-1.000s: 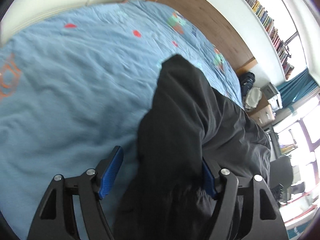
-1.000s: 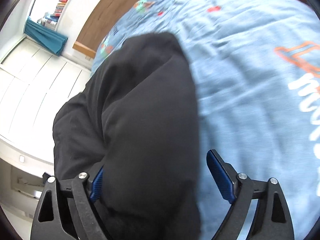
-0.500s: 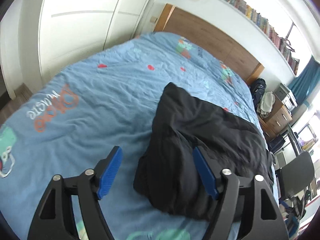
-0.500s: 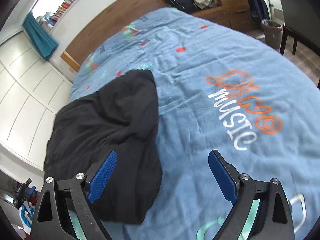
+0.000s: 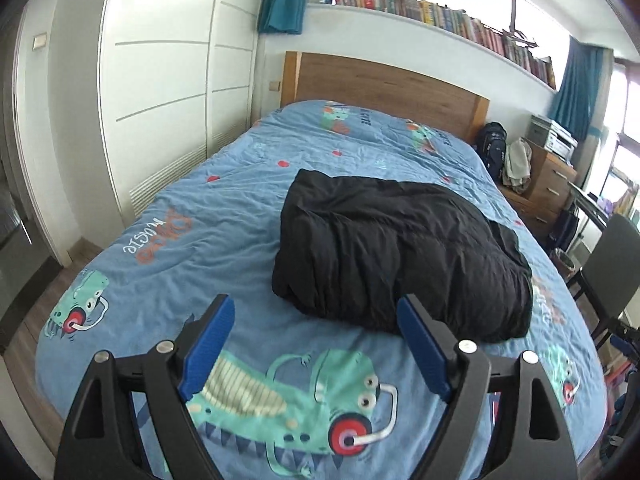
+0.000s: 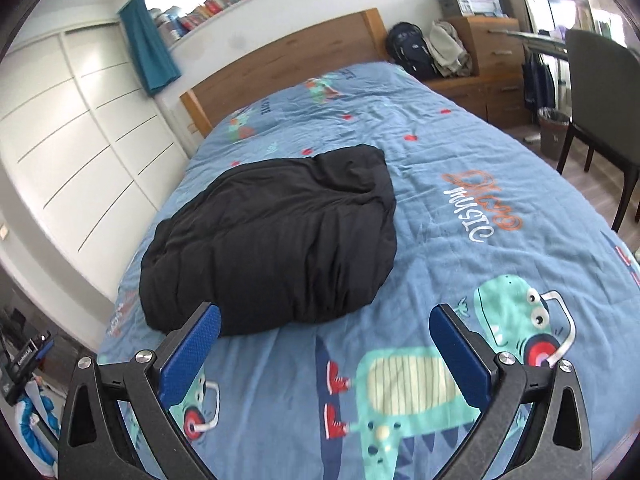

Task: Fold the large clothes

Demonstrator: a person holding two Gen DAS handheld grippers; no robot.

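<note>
A large black garment (image 5: 396,248) lies in a folded, rumpled bundle in the middle of the blue cartoon-print bedspread (image 5: 208,208). It also shows in the right wrist view (image 6: 276,240). My left gripper (image 5: 316,340) is open and empty, held above the near end of the bed, short of the bundle's near edge. My right gripper (image 6: 324,344) is open and empty too, also back from the bundle over the bedspread (image 6: 460,152).
A wooden headboard (image 5: 384,88) stands at the far end. White wardrobe doors (image 5: 160,80) line the left side. A wooden dresser (image 5: 548,184) with a backpack (image 5: 494,140) and a dark chair (image 6: 600,92) stand to the right of the bed.
Both grippers have pulled back and up from the black garment, which earlier lay close between the fingers. The bundle now lies free on the bed.
</note>
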